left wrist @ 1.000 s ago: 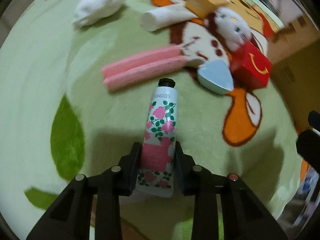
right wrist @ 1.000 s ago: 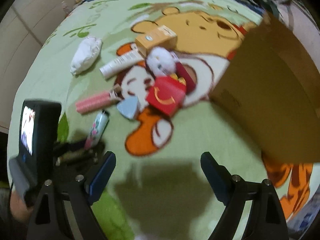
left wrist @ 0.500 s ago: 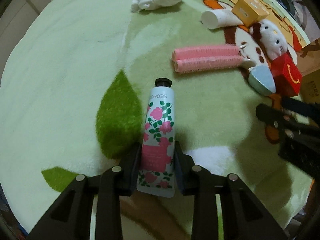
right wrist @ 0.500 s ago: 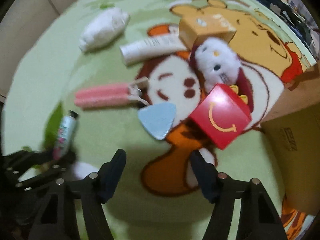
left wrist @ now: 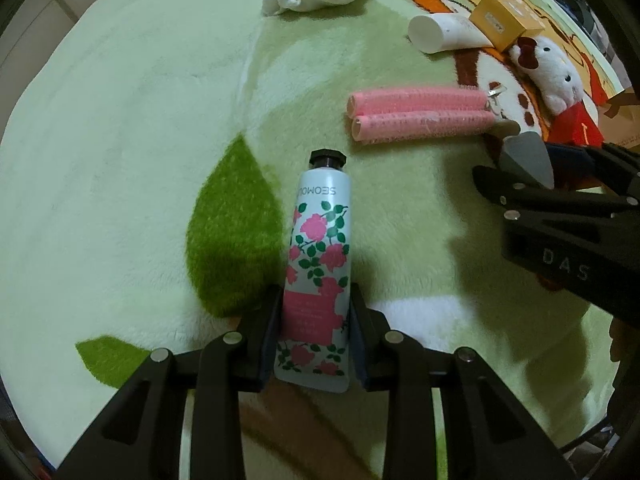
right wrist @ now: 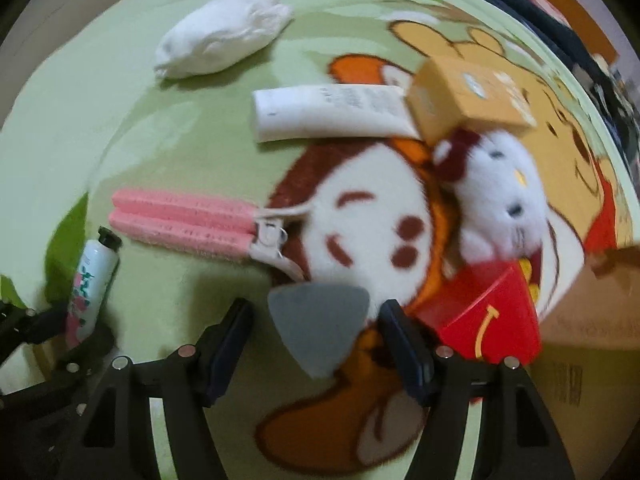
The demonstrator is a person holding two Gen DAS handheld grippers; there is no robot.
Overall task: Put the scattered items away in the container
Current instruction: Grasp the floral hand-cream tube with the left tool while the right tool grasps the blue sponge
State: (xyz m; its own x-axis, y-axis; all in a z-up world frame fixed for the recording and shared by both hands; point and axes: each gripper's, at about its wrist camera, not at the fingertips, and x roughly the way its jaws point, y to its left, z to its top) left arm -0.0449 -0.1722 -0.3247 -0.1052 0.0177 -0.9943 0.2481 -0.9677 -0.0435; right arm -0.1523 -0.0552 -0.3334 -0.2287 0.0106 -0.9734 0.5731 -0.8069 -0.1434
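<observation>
My left gripper (left wrist: 314, 300) is shut on the lower end of a flowered hand-cream tube (left wrist: 320, 232), black cap pointing away, over the green blanket. The tube (right wrist: 90, 280) also shows at the left edge of the right wrist view. My right gripper (right wrist: 316, 312) hangs low over a grey-blue triangular puff (right wrist: 316, 320). The puff lies between its fingers, with a small gap on each side. In the left wrist view the puff (left wrist: 528, 160) shows at the right. The cardboard box (right wrist: 592, 312) stands at the right.
On the cartoon blanket (right wrist: 120, 120) lie pink hair rollers (right wrist: 180, 216), a white tube (right wrist: 328, 112), an orange carton (right wrist: 468, 96), a white plush cat (right wrist: 500, 196), a red toy box (right wrist: 492, 320) and a white bundle (right wrist: 224, 48).
My right gripper has come down and forward over the triangular puff and its jaws have narrowed. The left gripper, still holding the tube, shifted slightly, and the right gripper entered its view.
</observation>
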